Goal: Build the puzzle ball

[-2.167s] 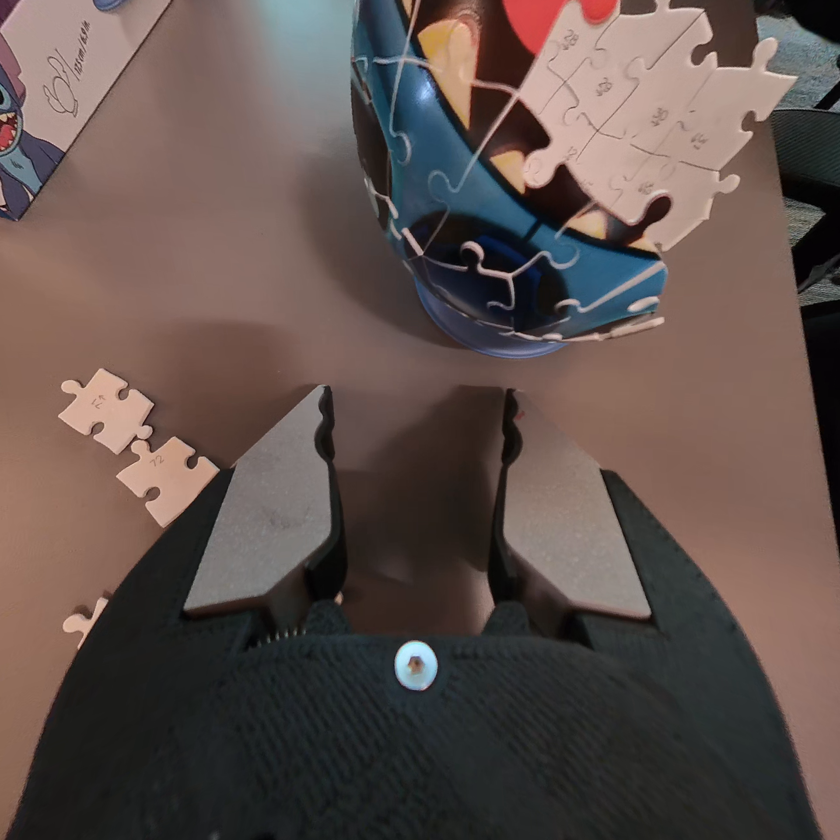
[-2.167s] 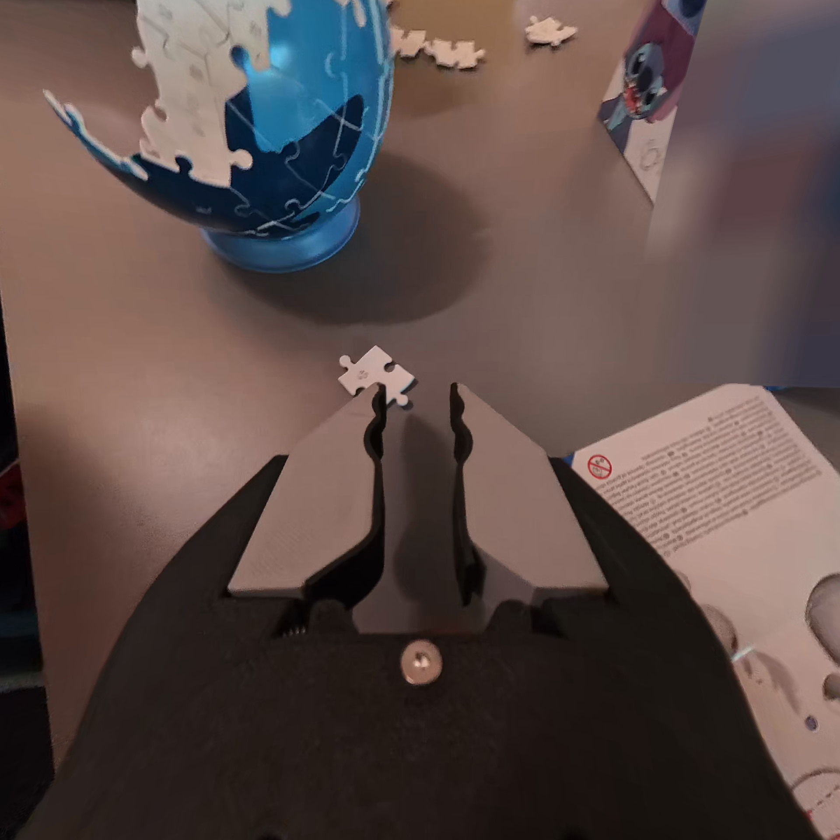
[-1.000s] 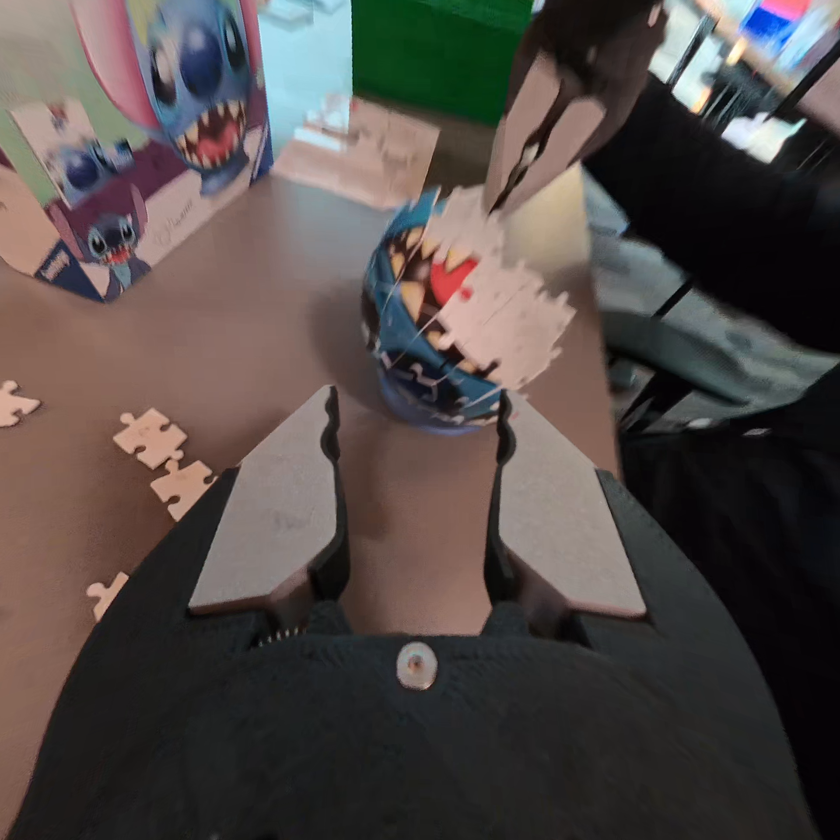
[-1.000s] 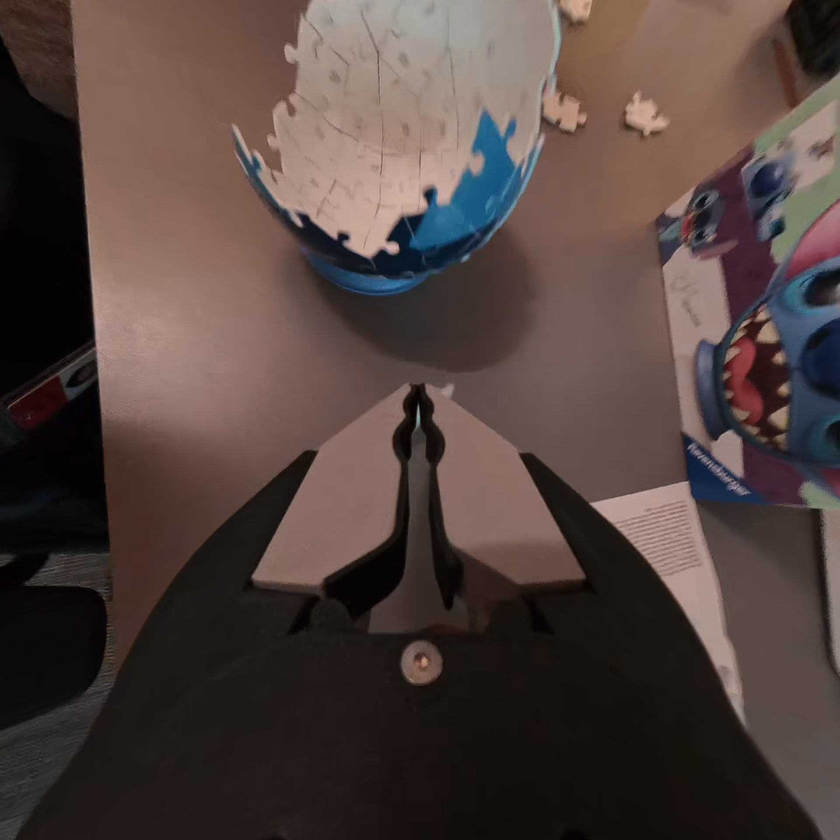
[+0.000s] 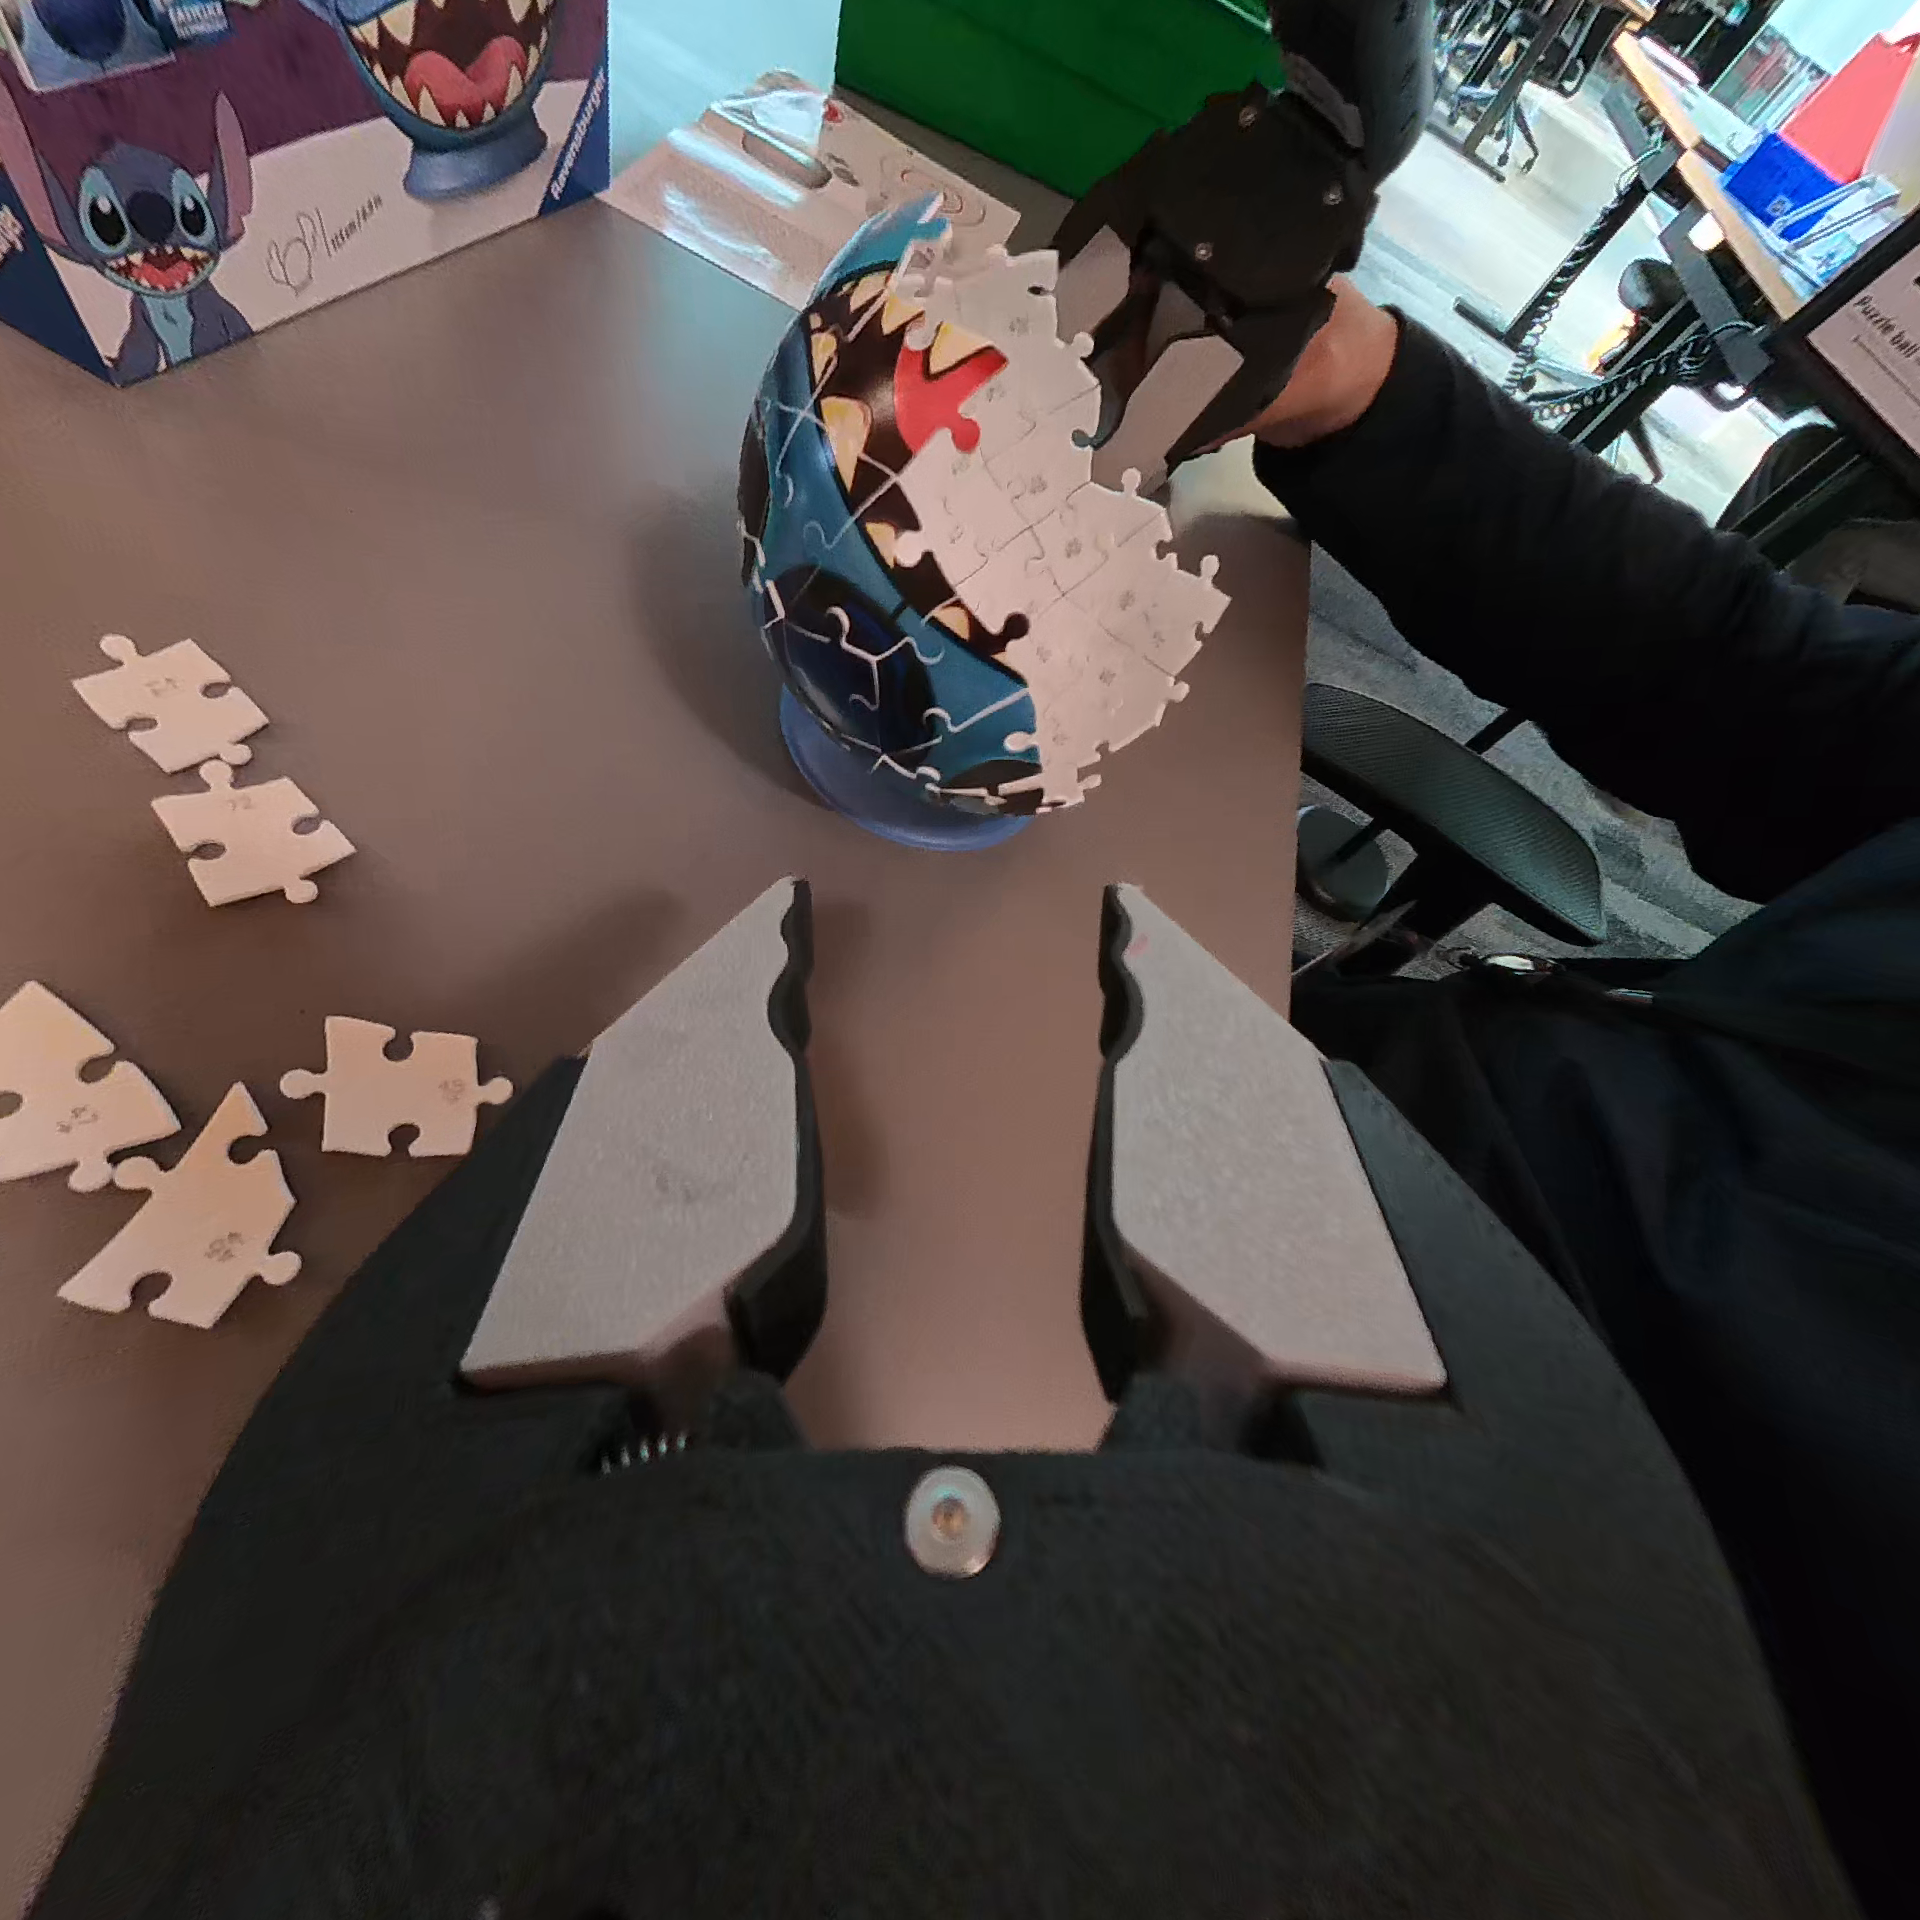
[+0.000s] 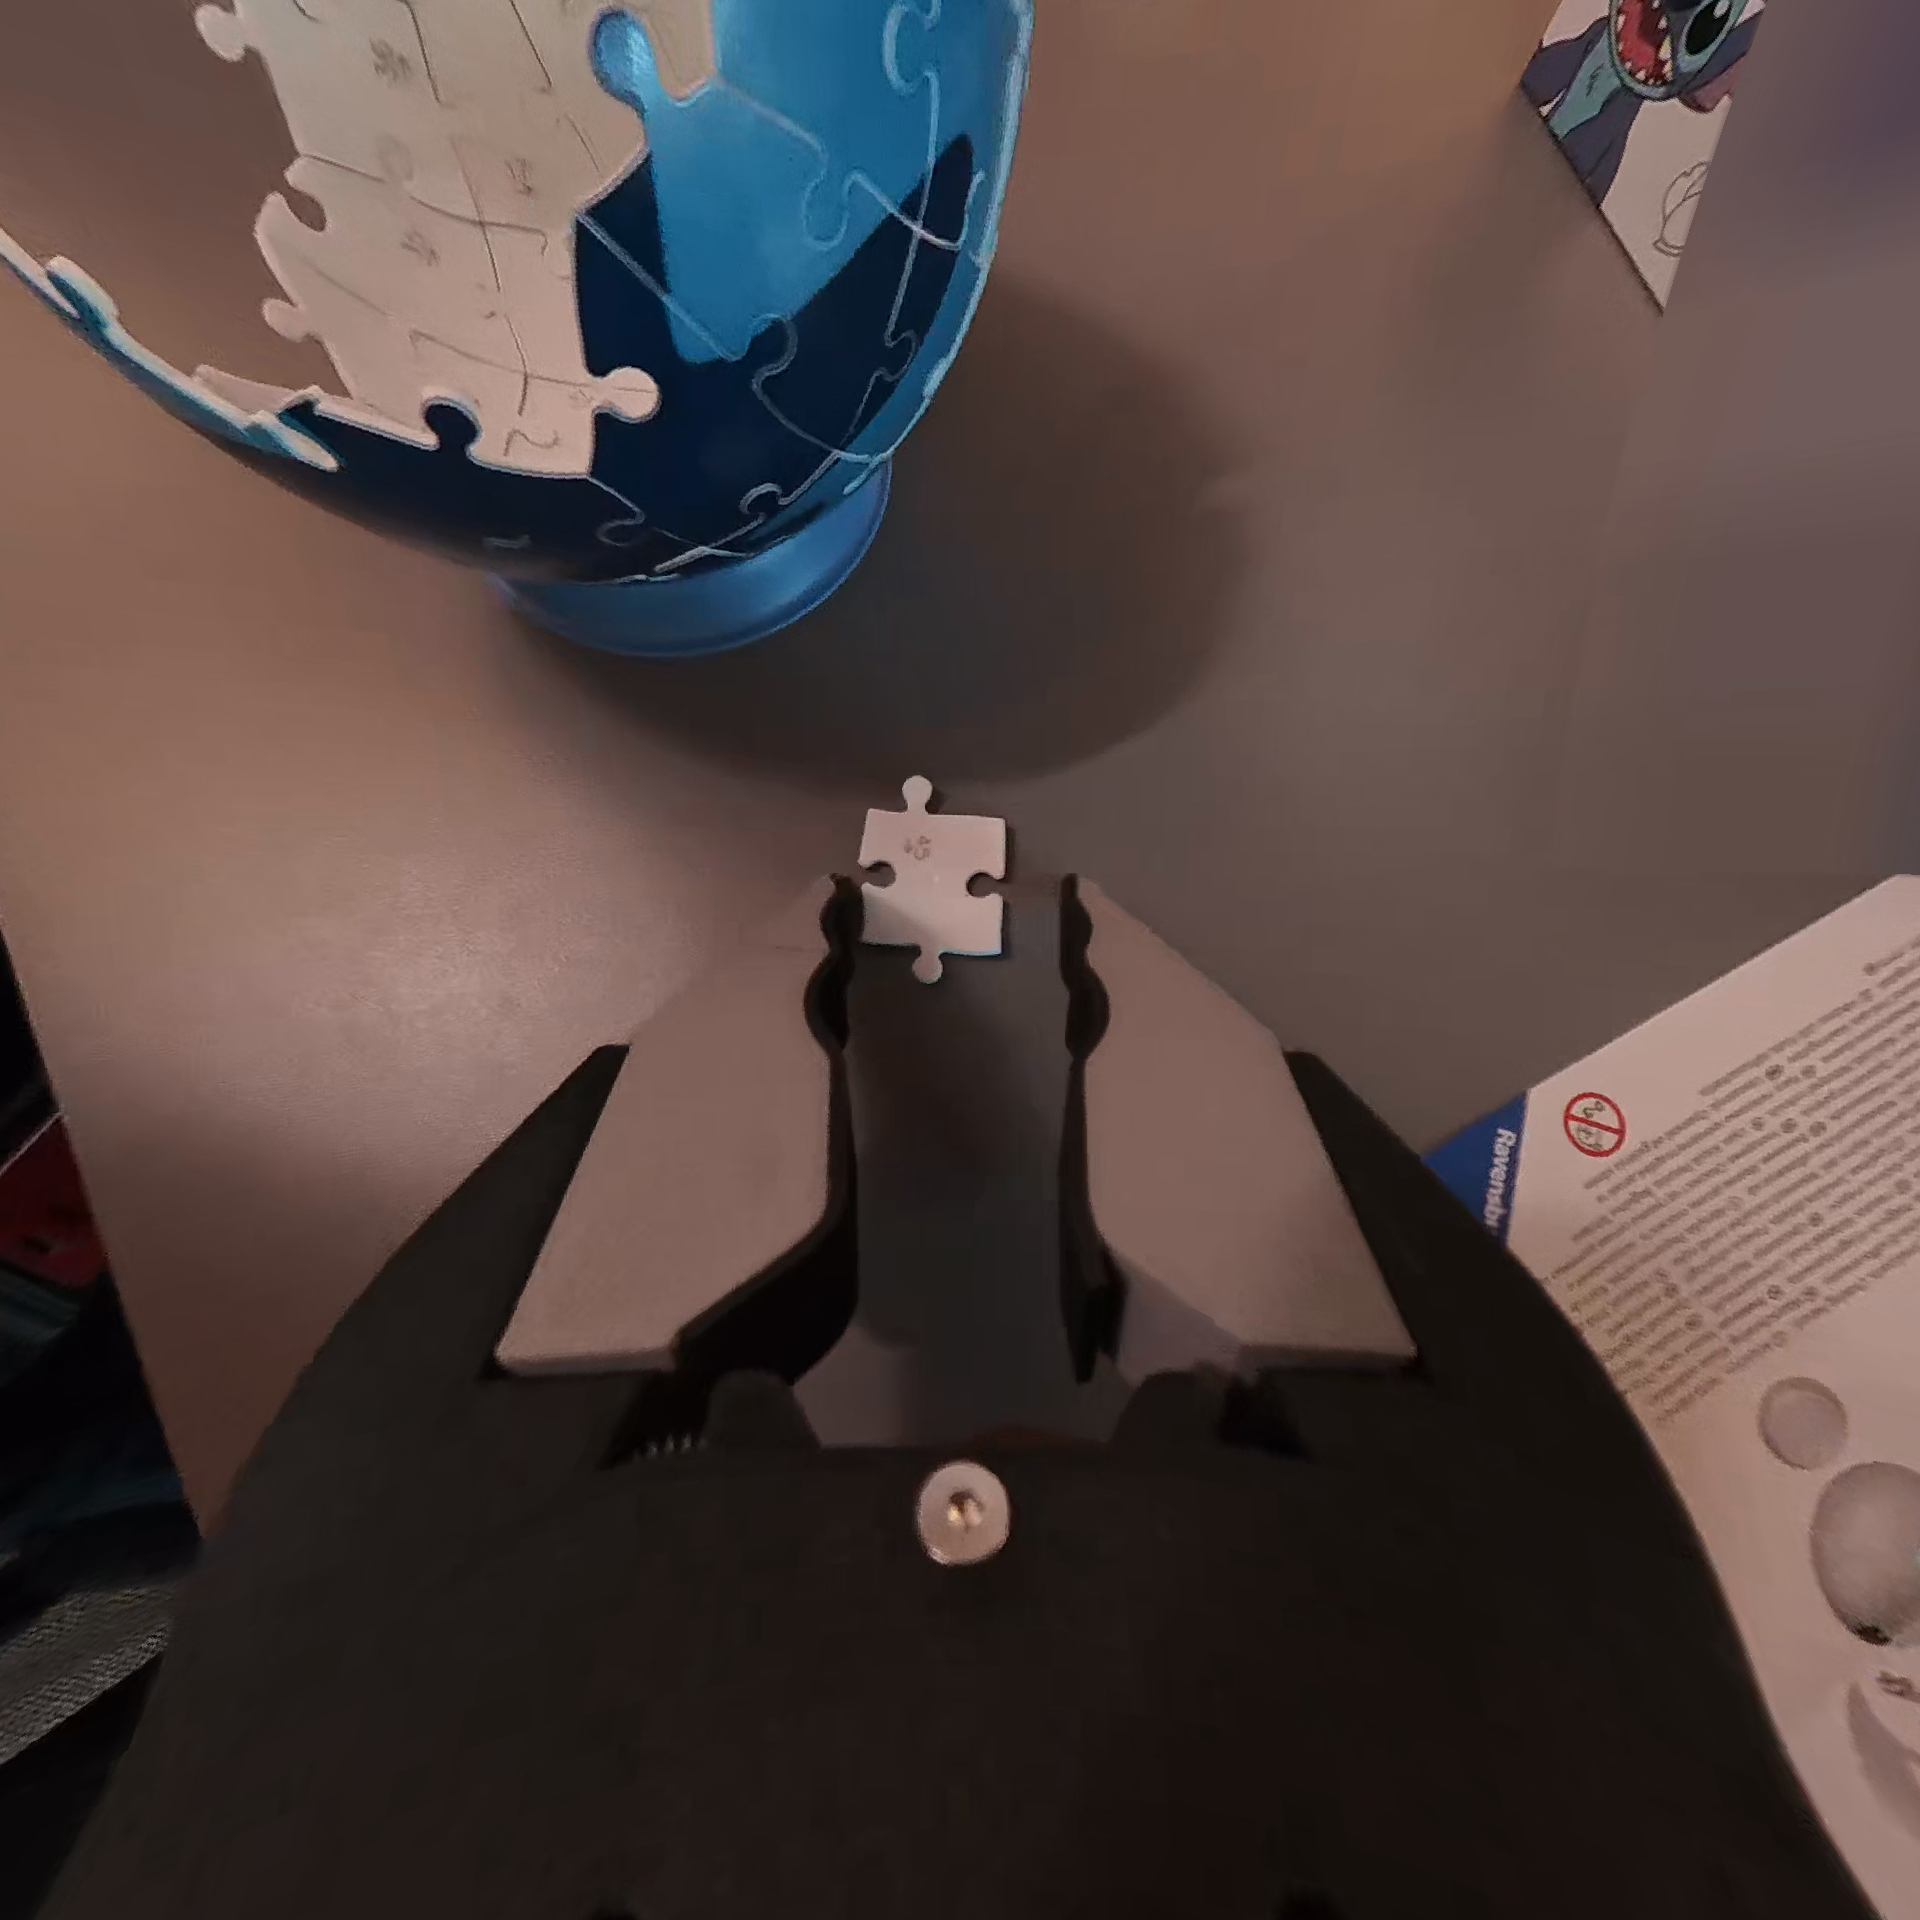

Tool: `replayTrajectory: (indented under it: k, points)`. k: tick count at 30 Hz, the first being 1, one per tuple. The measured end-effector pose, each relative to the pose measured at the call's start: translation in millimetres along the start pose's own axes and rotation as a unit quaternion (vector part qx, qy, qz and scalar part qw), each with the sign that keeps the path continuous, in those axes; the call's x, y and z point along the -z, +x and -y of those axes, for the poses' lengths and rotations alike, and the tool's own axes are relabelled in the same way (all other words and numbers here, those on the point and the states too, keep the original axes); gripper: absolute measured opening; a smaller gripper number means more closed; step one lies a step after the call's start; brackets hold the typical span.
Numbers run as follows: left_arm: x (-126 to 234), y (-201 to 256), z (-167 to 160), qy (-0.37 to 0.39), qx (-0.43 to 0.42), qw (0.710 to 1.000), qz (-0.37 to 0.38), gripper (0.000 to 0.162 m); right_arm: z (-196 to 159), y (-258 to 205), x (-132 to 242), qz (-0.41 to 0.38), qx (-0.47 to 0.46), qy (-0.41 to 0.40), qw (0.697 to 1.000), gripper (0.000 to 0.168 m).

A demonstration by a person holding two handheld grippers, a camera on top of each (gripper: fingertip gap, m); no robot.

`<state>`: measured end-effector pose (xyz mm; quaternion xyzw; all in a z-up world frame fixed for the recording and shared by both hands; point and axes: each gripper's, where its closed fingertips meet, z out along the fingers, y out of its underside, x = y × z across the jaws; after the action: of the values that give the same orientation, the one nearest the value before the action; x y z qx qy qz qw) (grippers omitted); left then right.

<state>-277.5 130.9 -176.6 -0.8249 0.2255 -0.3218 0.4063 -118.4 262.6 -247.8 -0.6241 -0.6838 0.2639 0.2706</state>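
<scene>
The right gripper (image 6: 951,914), jaws parted, straddles 1 thin white puzzle piece (image 6: 933,881) lying flat near the half-built puzzle ball (image 6: 665,270). It looks light and slippery; pinch its edges. The left gripper (image 5: 951,935) hangs wide and empty.

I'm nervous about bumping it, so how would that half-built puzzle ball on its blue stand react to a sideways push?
The puzzle ball probably tips easily: it overhangs its small blue stand. Its open shell, with pieces jutting unsupported at the edge, looks light and fragile, so a push might pop pieces loose.
</scene>
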Motion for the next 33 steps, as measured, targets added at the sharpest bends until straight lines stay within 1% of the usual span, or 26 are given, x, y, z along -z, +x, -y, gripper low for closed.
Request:
replayTrajectory:
  k: [2, 3, 4, 5, 6, 12, 16, 22, 24, 26, 28, 31, 33]
  points:
    - [0, 0, -1, 0.001, 0.004, 1.0, -0.002, 0.054, 1, -2, -1, 0.012, -0.013, 0.0, 1.0, 0.041]
    - [0, 1, -2, 0.003, 0.005, 1.0, -0.005, 0.054, 2, -3, -2, 0.017, -0.017, 0.002, 1.0, 0.047]
    - [0, 2, -1, 0.005, 0.006, 1.0, -0.008, 0.054, 1, -1, -2, 0.009, -0.017, 0.002, 1.0, 0.045]
    - [0, 4, -2, 0.005, 0.007, 1.0, -0.01, 0.054, 1, 0, -2, -0.001, -0.015, 0.003, 1.0, 0.038]
    - [-1, 5, -2, 0.005, 0.007, 1.0, -0.013, 0.054, 1, -1, -2, -0.002, -0.014, 0.005, 1.0, 0.024]
    - [-5, 22, 0, -0.002, -0.004, 1.0, -0.027, 0.054, 0, -4, 3, -0.011, -0.003, -0.004, 1.0, 0.023]
    - [-8, 45, 7, 0.003, -0.01, 0.999, -0.053, 0.054, 19, -12, 17, -0.009, 0.01, 0.025, 1.0, 0.023]
    - [-16, 81, 15, 0.02, 0.004, 0.996, -0.082, 0.054, 55, -36, 53, -0.028, 0.083, 0.049, 0.995, 0.023]
    - [-19, 93, 21, 0.029, 0.027, 0.993, -0.112, 0.054, 71, -49, 62, -0.03, 0.111, 0.059, 0.992, 0.023]
    - [-20, 108, 30, 0.039, 0.05, 0.985, -0.159, 0.053, 84, -63, 66, -0.027, 0.136, 0.062, 0.988, 0.023]
    - [-24, 109, 39, 0.039, 0.069, 0.982, -0.173, 0.051, 98, -76, 67, -0.02, 0.153, 0.068, 0.986, 0.024]
    - [-29, 98, 51, 0.047, 0.08, 0.983, -0.157, 0.047, 117, -91, 66, -0.013, 0.176, 0.078, 0.981, 0.024]
    - [-30, 93, 58, 0.054, 0.091, 0.982, -0.155, 0.047, 127, -100, 65, -0.012, 0.195, 0.08, 0.977, 0.024]
